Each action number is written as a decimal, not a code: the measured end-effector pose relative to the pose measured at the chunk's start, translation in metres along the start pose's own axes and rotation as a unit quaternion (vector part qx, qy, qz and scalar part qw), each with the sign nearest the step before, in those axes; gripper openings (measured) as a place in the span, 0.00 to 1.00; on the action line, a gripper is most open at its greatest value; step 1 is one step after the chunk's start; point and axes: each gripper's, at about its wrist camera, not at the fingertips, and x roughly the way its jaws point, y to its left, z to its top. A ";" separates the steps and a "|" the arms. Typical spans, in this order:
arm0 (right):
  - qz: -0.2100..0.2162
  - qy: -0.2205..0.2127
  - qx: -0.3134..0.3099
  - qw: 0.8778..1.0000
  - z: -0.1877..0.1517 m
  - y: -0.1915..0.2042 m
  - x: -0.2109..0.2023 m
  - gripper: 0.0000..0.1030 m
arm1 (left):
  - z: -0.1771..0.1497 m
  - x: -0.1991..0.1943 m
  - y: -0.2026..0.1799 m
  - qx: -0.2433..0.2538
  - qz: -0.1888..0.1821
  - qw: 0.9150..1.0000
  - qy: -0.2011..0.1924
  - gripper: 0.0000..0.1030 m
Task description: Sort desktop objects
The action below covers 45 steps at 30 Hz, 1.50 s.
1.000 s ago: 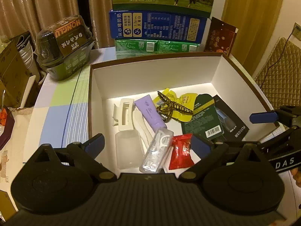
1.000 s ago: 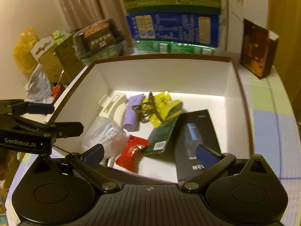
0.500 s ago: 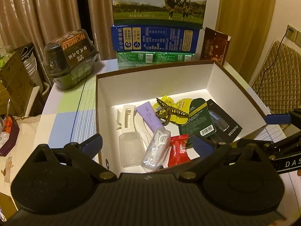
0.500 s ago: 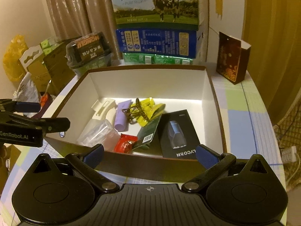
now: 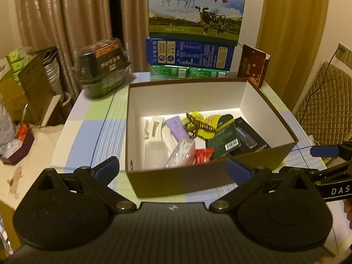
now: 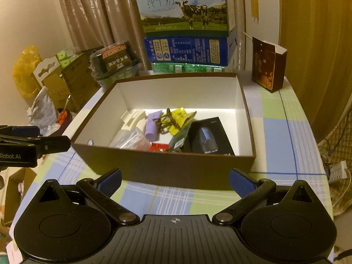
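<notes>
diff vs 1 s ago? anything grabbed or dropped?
Both claws pulled back and up from the brown white-lined box: left claw and right claw, earlier over its contents, now sit in front of its near wall. Both stayed open and empty; nothing grabbed or dropped. The lilac tube, red candy wrapper and black carton lie as before.

My left gripper (image 5: 172, 171) and right gripper (image 6: 175, 181) look alike: matte black ribbed bodies, two round black discs, silver pivot screws, and blue pads (image 6: 110, 181) lining black fingers; white lettering marks their sides
</notes>
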 end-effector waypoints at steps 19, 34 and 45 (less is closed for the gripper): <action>0.018 -0.004 -0.041 0.999 -0.053 0.005 -0.066 0.98 | -0.056 -0.082 -0.035 -0.024 0.042 0.999 -0.006 0.99; 0.019 -0.004 -0.056 0.998 -0.087 0.006 -0.099 0.98 | -0.092 -0.122 -0.056 -0.027 0.053 0.998 -0.015 0.99; 0.026 0.011 -0.067 0.997 -0.110 0.011 -0.111 0.98 | -0.121 -0.137 -0.067 -0.034 0.051 0.998 -0.003 0.99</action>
